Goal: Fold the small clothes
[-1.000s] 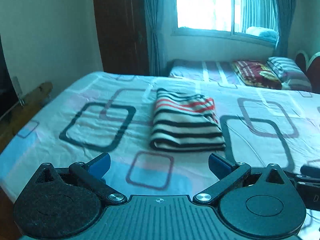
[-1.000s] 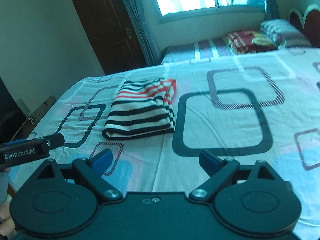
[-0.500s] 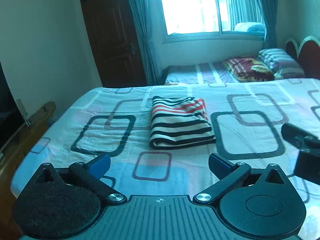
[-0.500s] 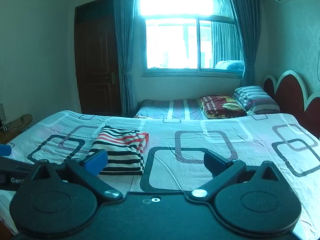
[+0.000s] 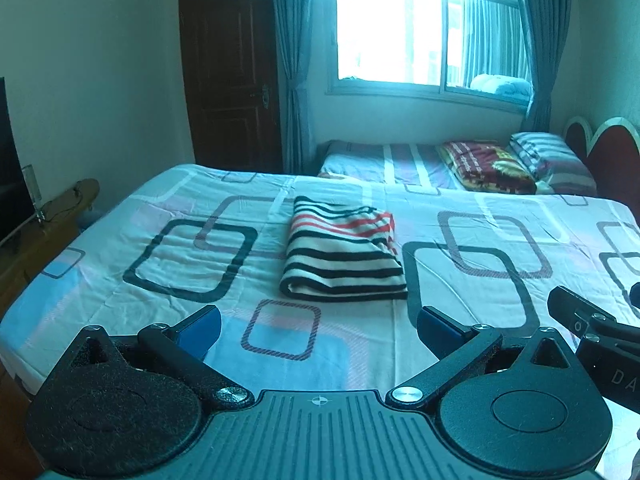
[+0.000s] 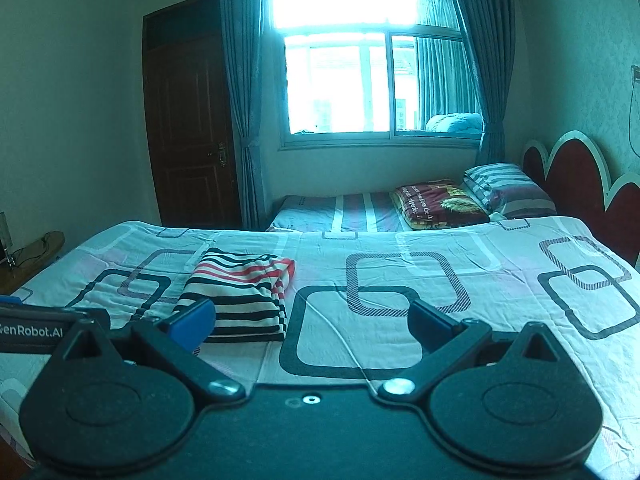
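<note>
Bed (image 5: 460, 344): It is the biggest thing here. A pale sheet with dark and pink rounded squares covers it. It fills the middle of both views.
Second bed (image 6: 340, 212): It is smaller and sits behind the big bed, under the window. It has a striped sheet.
Window (image 6: 352, 80): It is very bright. Blue curtains hang on both sides of it.
Door (image 6: 188, 128): It is dark brown wood, left of the window. It is closed.
Headboard (image 6: 572, 176): It is red with a white wavy edge, at the right side of the room.
Pillows (image 6: 508, 188): One is striped and one is dark red with gold. They lie on the second bed, next to each other.
Folded striped cloth (image 5: 344, 256): It has black, white and red stripes. It is folded into a neat block and lies flat on the big bed. Nothing touches it.
Left gripper (image 5: 318, 330): Its blue fingers (image 5: 200, 330) are wide apart with nothing between them. It is over the near edge of the bed, back from the cloth.
Right gripper (image 6: 310, 322): Its blue fingers (image 6: 192, 322) are wide apart too, with nothing between them. It is to the right of the left gripper, and the cloth lies ahead on its left.
</note>
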A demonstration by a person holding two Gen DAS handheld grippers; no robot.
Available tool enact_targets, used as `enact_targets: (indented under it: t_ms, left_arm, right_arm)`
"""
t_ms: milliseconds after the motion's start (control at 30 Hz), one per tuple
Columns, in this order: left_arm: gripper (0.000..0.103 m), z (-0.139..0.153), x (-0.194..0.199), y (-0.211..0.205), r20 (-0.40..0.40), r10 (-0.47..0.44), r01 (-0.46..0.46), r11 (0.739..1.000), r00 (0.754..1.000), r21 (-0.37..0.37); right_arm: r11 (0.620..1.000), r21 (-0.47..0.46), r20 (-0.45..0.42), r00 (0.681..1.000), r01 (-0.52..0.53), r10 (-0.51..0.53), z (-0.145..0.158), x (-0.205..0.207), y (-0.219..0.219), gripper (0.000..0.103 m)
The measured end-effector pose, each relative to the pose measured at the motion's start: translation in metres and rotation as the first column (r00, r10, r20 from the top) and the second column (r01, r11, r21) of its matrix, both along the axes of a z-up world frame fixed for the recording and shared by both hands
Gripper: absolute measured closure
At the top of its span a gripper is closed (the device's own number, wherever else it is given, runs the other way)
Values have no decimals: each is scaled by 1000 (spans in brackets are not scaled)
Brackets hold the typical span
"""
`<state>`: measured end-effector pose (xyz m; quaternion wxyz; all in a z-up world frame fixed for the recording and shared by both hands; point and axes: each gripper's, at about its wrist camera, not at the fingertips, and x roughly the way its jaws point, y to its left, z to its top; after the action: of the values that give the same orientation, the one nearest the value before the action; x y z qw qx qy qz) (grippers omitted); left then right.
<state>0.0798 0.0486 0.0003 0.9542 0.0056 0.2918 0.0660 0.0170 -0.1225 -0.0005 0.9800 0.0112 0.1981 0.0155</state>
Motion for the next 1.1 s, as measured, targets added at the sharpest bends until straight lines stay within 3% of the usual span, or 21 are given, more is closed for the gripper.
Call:
enact_targets:
  t_ms: [1100]
  left_arm:
    - [0, -6, -2, 16, -16, 52, -52, 999, 998, 3]
  right_arm:
    - [1000, -4, -11, 1000, 28, -28, -4, 8, 11, 1]
